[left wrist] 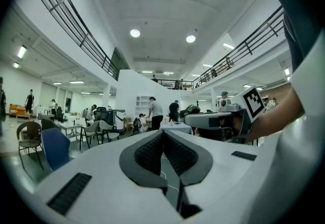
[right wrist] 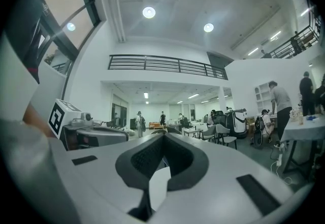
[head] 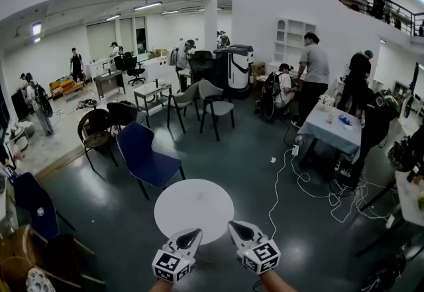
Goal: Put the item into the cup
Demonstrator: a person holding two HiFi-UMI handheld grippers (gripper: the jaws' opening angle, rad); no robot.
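Hovering side by side at the lower edge of the head view, the left gripper (head: 191, 238) and the right gripper (head: 240, 230) both point away from the person, tips leaning slightly toward each other above the near rim of a round white bench (head: 194, 199) whose top is bare. Each gripper view shows its dark ribbed pads meeting at the tip, so both pairs of jaws are pressed together with nothing clamped between them. The only print that shows is the black-and-white square pattern on the left marker cube (head: 173, 265) and the right marker cube (head: 263, 256); it forms no readable words. Where the item and the cup are, and which way the item points, cannot be told from any view. Beyond the round bench stands a blue chair (head: 142, 155), and to the right a white cable (head: 291, 181) trails across the dark floor (head: 238, 151) toward a cloth-covered bench (head: 331, 130), where people stand
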